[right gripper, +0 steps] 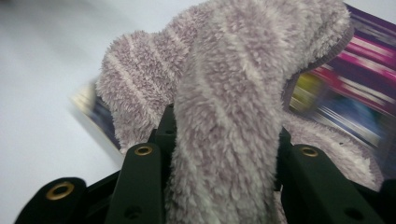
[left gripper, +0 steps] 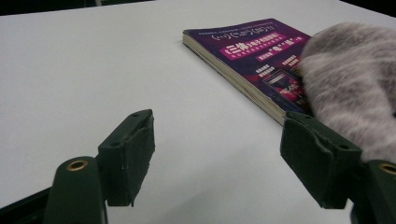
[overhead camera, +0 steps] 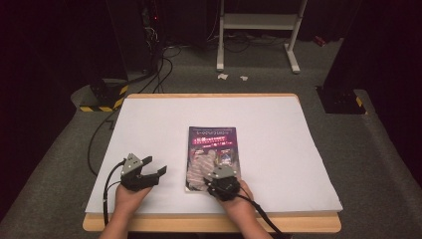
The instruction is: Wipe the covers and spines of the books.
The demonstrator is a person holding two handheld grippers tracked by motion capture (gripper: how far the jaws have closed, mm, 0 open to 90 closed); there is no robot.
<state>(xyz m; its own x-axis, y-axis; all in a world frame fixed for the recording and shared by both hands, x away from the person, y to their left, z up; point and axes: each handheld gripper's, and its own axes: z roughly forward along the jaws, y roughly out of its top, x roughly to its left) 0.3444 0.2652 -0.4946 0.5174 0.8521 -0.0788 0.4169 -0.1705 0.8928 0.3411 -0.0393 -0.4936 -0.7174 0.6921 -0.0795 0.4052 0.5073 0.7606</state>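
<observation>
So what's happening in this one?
A person at a table works with a gripper in each hand. The right gripper is shut on a fluffy lilac striped cloth and holds it over the purple cover of a book, which lies closed on the white table; it looks like a wipe of the cover, though I can't be sure. The left gripper rests to the left of the book, jaws open with nothing between them.
</observation>
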